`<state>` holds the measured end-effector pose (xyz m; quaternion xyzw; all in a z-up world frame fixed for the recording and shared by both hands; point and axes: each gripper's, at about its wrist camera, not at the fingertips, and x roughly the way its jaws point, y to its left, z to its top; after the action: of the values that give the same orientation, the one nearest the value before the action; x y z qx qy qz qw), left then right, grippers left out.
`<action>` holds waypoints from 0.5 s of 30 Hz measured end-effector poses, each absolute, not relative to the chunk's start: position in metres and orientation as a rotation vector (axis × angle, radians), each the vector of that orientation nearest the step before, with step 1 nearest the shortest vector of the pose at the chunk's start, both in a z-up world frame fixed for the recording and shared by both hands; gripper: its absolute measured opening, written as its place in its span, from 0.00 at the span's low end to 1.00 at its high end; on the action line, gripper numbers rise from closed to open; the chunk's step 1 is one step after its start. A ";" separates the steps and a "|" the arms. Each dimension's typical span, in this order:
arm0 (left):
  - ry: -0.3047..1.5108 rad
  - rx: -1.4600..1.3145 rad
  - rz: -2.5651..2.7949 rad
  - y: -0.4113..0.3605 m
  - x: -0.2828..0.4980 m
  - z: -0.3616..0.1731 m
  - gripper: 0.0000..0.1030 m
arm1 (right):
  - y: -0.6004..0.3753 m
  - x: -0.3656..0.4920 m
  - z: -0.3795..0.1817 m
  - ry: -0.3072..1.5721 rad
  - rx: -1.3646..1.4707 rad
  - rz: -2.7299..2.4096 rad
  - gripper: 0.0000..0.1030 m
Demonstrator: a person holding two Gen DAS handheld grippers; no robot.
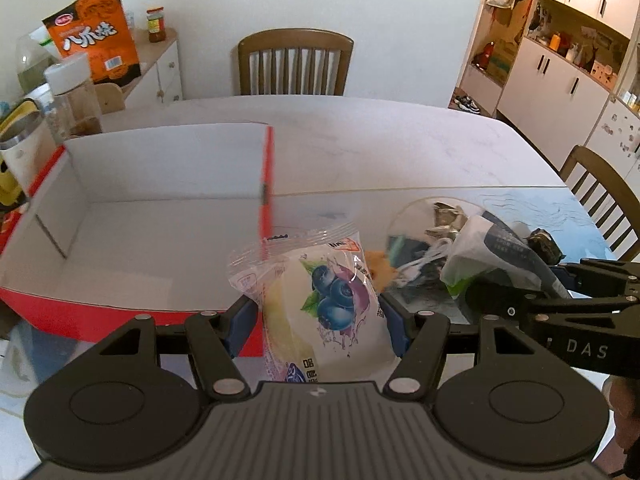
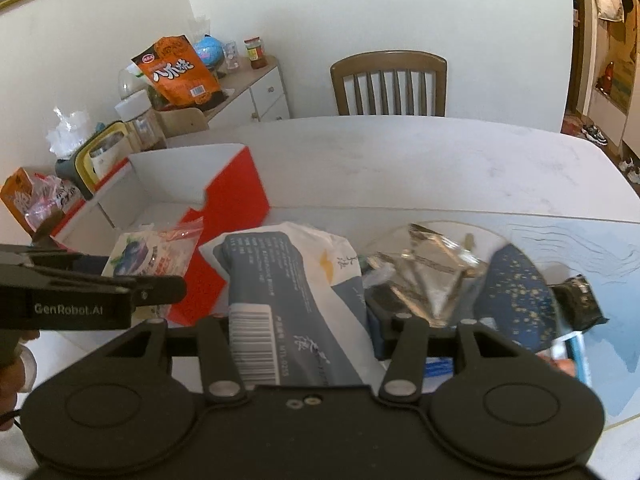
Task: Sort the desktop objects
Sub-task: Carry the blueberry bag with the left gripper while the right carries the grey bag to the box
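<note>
My left fingers (image 1: 318, 320) pinch the blueberry packet (image 1: 328, 300); my right fingers (image 2: 300, 320) clamp the grey pouch (image 2: 288, 300). Either slick wrapper could slip before reaching the box (image 1: 160, 168).

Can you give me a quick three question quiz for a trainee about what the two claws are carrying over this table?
1. True or false: the left claw grips a clear packet printed with blueberries.
2. Which is pinched in the right claw? A) a glass jar B) a white and grey bag with a barcode C) a spoon
3. Fill in: the open red box with the white inside lies to the ___ of the blueberry packet in the left wrist view.

Key: 1 true; 2 B; 3 left
</note>
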<state>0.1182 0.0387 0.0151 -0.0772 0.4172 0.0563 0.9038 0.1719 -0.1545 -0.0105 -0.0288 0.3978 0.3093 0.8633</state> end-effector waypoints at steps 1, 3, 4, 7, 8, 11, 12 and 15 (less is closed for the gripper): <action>0.859 -0.161 0.117 0.044 0.116 0.016 0.63 | -0.148 0.170 -0.009 0.832 -0.059 0.653 0.49; 0.849 -0.157 0.120 0.055 0.111 0.020 0.63 | -0.137 0.168 -0.006 0.827 -0.059 0.662 0.49; 0.844 -0.155 0.122 0.060 0.109 0.022 0.63 | -0.132 0.167 -0.004 0.824 -0.056 0.668 0.49; 0.831 -0.152 0.134 0.078 0.105 0.026 0.63 | -0.115 0.167 0.004 0.808 -0.053 0.689 0.49; 0.828 -0.150 0.141 0.084 0.105 0.027 0.63 | -0.108 0.168 0.006 0.804 -0.055 0.698 0.49; 0.816 -0.144 0.159 0.102 0.104 0.031 0.63 | -0.087 0.168 0.013 0.785 -0.071 0.726 0.49; 0.814 -0.144 0.166 0.107 0.104 0.031 0.63 | -0.082 0.168 0.015 0.779 -0.075 0.733 0.49; 0.808 -0.146 0.186 0.122 0.105 0.032 0.63 | -0.064 0.168 0.021 0.766 -0.090 0.756 0.49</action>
<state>0.1052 0.1222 0.0321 -0.0708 0.3920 0.0901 0.9128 0.1683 -0.0640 0.0206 -0.0430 0.3646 0.3599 0.8577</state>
